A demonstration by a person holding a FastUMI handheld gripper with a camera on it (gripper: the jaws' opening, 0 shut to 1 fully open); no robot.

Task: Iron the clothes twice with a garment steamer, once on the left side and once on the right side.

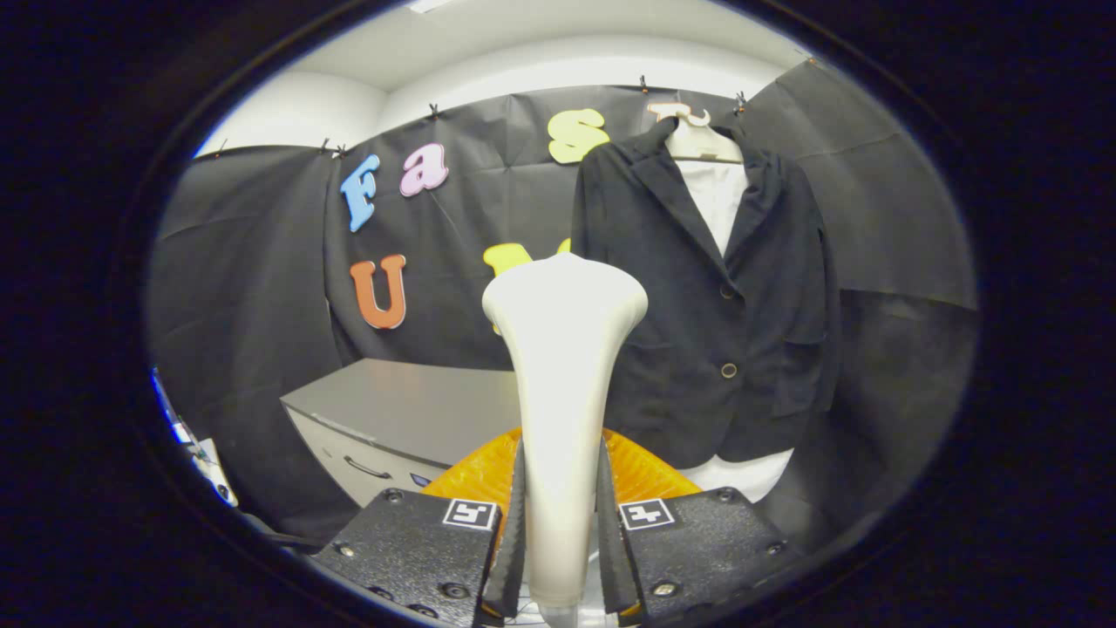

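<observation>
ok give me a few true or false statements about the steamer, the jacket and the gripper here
1. The gripper is shut on the garment steamer. True.
2. The jacket lies folded on the grey cabinet. False: it hangs on a hanger against the booth wall.
3. The steamer head touches the jacket's front. False: it stands just ahead of the gripper, with the jacket beyond it and a little to one side.
4. The jacket's front is buttoned. True.
5. The cabinet has a drawer handle. True.
</observation>
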